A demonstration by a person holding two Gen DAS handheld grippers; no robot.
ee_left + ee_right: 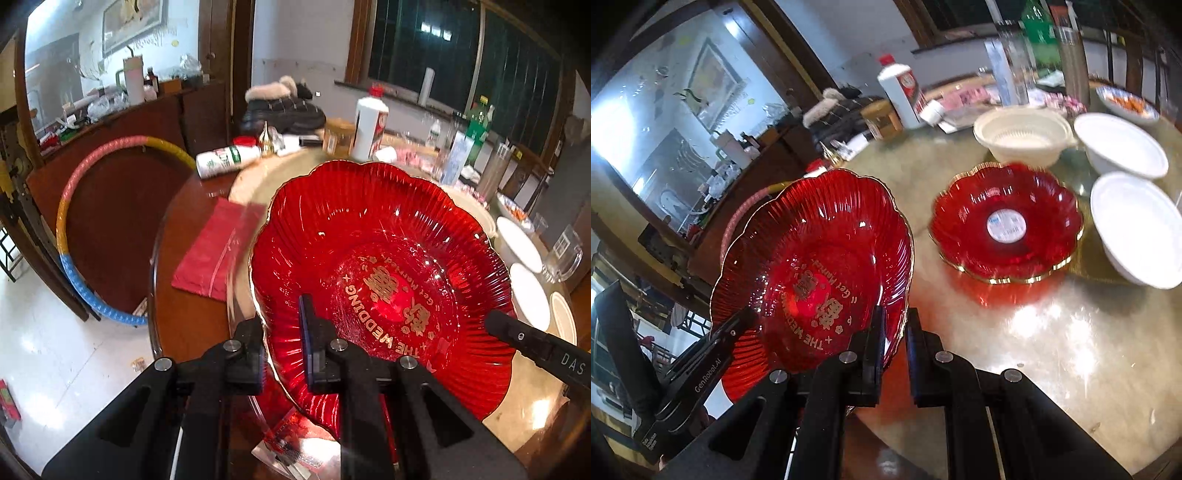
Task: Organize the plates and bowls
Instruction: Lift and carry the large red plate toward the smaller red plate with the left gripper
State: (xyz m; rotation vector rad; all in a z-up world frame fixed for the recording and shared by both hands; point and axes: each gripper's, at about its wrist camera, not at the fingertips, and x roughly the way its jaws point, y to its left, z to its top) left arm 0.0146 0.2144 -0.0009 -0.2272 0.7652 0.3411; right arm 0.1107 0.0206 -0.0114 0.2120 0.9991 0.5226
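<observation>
My left tongs (pixel 282 343) and right tongs (pixel 894 332) are both clamped on the rim of the big red wedding plate (pixel 384 280), lifted and tilted above the counter (pixel 1052 350). It holds nothing. Ahead of my right tongs a smaller red plate (pixel 1006 225) rests with only a sticker inside. Beyond it stand a cream strainer bowl (pixel 1021 138) and two bare white bowls (pixel 1137 229).

Bare counter (pixel 1052 350) lies open toward 3 o'clock; toward 1 o'clock a second red plate (pixel 1006 225) and white bowls (pixel 1137 229) crowd passage.
</observation>
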